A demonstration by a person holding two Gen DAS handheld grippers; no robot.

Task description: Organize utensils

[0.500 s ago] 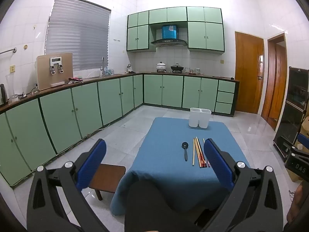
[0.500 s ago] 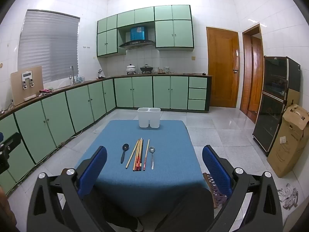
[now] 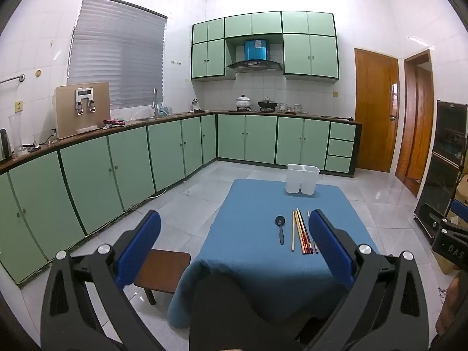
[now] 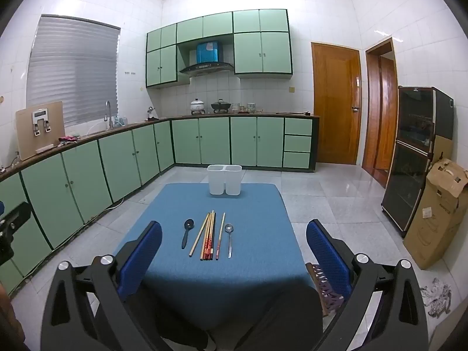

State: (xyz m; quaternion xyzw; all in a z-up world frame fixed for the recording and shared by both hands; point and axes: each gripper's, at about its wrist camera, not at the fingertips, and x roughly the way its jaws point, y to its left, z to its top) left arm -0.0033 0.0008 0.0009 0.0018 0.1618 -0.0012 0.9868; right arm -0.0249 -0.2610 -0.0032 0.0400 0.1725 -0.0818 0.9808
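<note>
Bright, even light falls from above the green wall cabinets (image 4: 218, 46); glare whitens the tiles beside them. Both views are sharp, their edges fisheye-curved and dark-cornered.

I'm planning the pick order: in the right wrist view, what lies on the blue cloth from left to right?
Black plastic spoon → pale wooden chopstick → bundle of red and brown chopsticks → single reddish chopstick → small metal spoon. The white two-compartment holder stands farther back.
</note>
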